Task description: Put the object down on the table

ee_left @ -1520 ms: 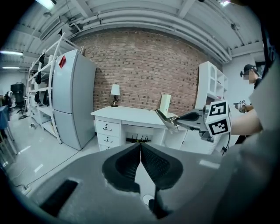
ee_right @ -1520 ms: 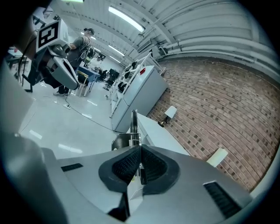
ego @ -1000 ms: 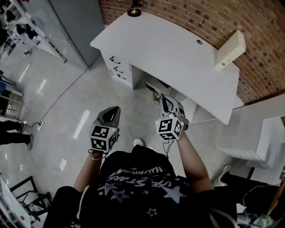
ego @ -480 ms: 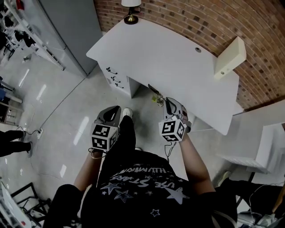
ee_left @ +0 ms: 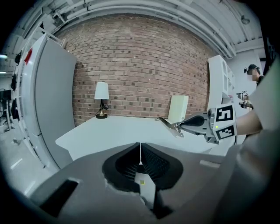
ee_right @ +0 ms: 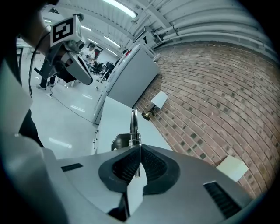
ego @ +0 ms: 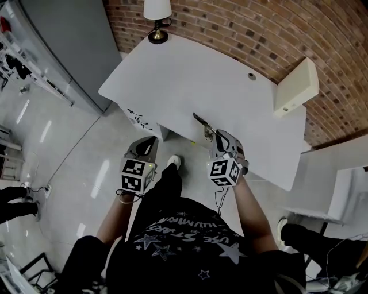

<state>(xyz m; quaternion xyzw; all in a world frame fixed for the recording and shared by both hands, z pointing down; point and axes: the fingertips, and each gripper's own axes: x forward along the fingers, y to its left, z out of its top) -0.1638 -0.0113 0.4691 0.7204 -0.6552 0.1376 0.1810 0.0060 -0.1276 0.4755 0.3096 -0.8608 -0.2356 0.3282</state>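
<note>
My right gripper (ego: 213, 138) is shut on a slim metal tool with a spring hinge (ego: 201, 123), which sticks out forward over the near edge of the white table (ego: 190, 80). In the right gripper view the tool (ee_right: 134, 127) stands upright from between the closed pads, above the tabletop (ee_right: 114, 124). The left gripper (ego: 145, 144) hangs over the floor beside the person's leg, short of the table, shut with nothing in it. The left gripper view shows its pads (ee_left: 147, 158) pressed together, and the right gripper (ee_left: 194, 122) with the tool (ee_left: 168, 124) at the right.
A small lamp (ego: 156, 14) stands at the table's far left corner against the brick wall. A cream box (ego: 296, 86) stands at the table's right end. Drawers (ego: 138, 115) sit under the table's left side. A tall grey cabinet (ego: 63, 40) is to the left.
The person has stepped closer to the table. The right gripper and the tool have moved from over the floor to the table's near edge. Both grippers stay shut.
</note>
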